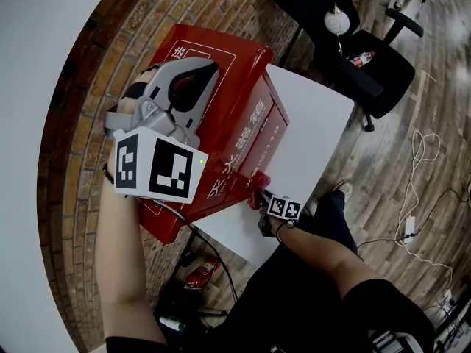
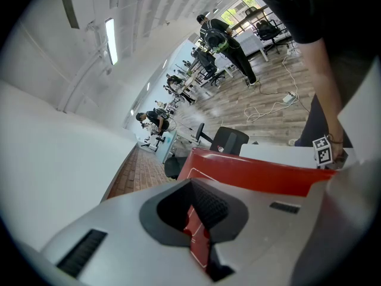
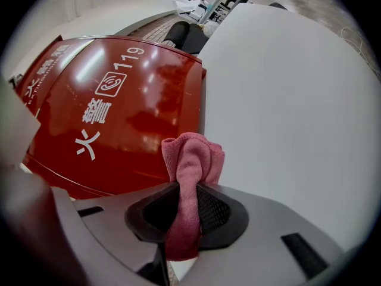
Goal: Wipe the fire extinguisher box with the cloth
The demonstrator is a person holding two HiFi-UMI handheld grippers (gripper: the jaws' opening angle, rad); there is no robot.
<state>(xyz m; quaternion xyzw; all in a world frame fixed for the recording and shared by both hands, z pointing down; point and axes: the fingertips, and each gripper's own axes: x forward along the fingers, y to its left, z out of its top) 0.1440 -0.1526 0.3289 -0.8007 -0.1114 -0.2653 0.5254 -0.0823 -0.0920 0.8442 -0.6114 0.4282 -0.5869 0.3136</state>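
Note:
The red fire extinguisher box (image 1: 235,101) with white lettering stands against a brick strip. My left gripper (image 1: 193,78) rests on the box's top, shut, with nothing between its jaws; in the left gripper view only the red box top (image 2: 250,168) shows past the left gripper (image 2: 201,224). My right gripper (image 1: 262,186) is low at the box's front face, near its right edge, shut on a pink cloth (image 1: 257,198). In the right gripper view the right gripper (image 3: 184,210) pinches the pink cloth (image 3: 191,159), which bunches out just in front of the lettered red box face (image 3: 119,100).
A white panel (image 1: 313,127) lies right of the box. A black office chair (image 1: 357,54) with a bottle on its seat stands behind it. Cables (image 1: 419,197) trail over the wood floor. A small red item (image 1: 200,273) lies below the box. People (image 2: 223,40) stand far off.

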